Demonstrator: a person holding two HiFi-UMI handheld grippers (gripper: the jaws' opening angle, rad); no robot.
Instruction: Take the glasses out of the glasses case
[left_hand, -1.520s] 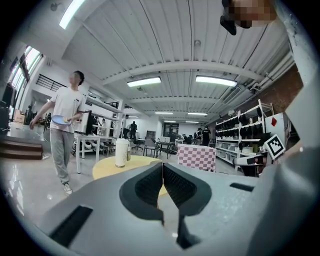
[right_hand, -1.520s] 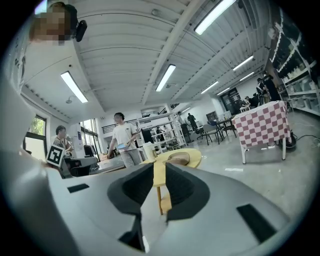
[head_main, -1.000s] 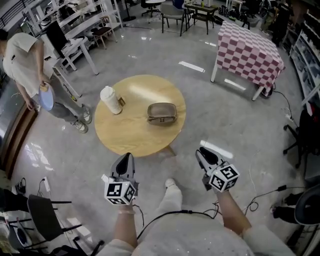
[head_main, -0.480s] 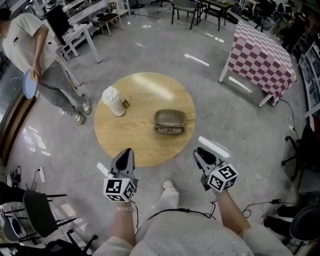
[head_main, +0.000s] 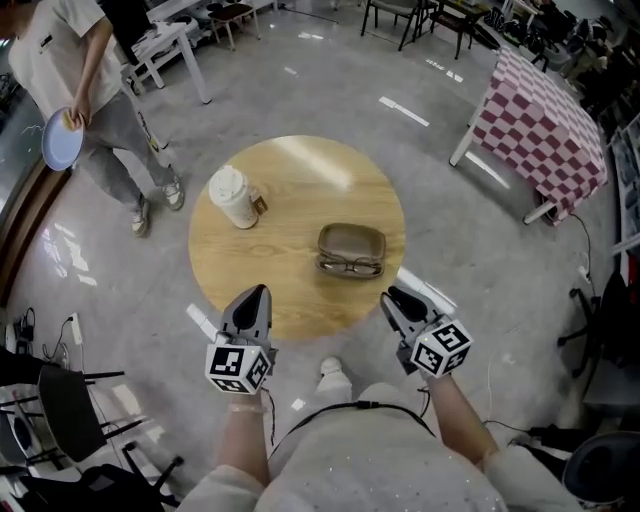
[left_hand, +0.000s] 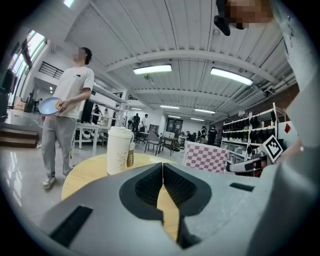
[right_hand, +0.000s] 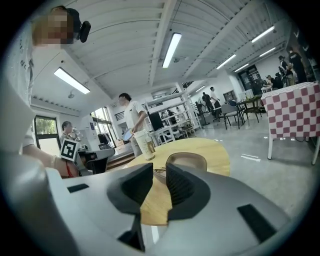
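Two claws sit at the bottom of my head feed. How do they stand?

On my side the left claw (head_main: 258, 292) is clenched: in its own view the jaws meet along one line with nothing between them. My right claw (head_main: 390, 298) is released, its jaws a little apart. The gap holds nothing, and I only see tabletop through it. Both hang over the floor (head_main: 470, 300) at the near rim of the table (head_main: 270, 270) without touching it. A shoe (head_main: 330, 367) is on the floor between them, nearer to me.

And the glasses?

I see the glasses (head_main: 350, 266) on the right half of the round wooden table, nearer my right claw than my left and clear of both. They lie along the near side of the case (head_main: 352, 240), which is open with its lid side away from me. I can't tell from my feeds whether they rest in its lower half or on the wood just in front.

Anything else on the table?

One white lidded cup (head_main: 232, 197) stands upright on the far left part, well apart from the case. A small brown tag (head_main: 259, 204) is at its side.

Beyond that?

A person (head_main: 65, 45) stands on the floor past the table at far left, holding a pale blue plate (head_main: 57, 138). At far right there is a red-and-white checked cloth (head_main: 545, 120) draped over another stand.
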